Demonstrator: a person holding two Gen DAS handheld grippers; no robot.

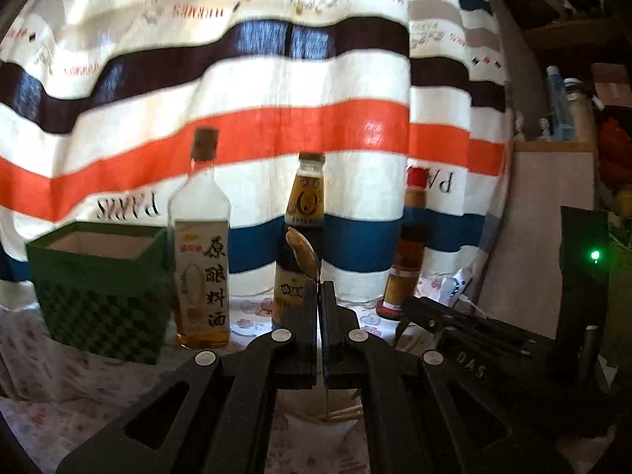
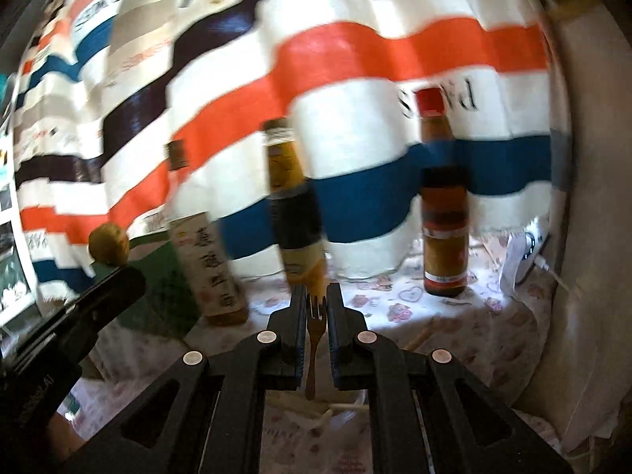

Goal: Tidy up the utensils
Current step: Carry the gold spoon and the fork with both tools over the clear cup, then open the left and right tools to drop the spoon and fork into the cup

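- The left gripper (image 1: 320,288) is clenched tight on a wooden spoon (image 1: 303,252). The spoon's bowl sticks up and slightly left beyond the fingertips; its thin handle hangs down behind the jaws, so its long axis runs nearly upright.
- The right gripper (image 2: 316,290) is clamped on a small wooden fork (image 2: 315,330). The tines point up between the fingertips and the handle drops straight below, so its long axis is also upright.
- Below both tools sits a pale cup (image 1: 316,430) with light sticks showing at its rim; the utensil handles hang just above it.
- Ahead and to the left of the left tool stands a green basket (image 1: 100,288), open at the top. A clear bottle (image 1: 201,245) stands just right of it, a dark bottle (image 1: 298,237) stands directly ahead, and a red-capped bottle (image 1: 407,252) is ahead to the right.
- The step appears to be carrying both utensils clear of the cup. Next, they probably go to the basket, which calls for swinging left past the bottles without knocking them and lowering the handles in first.
- The right view is blurred.
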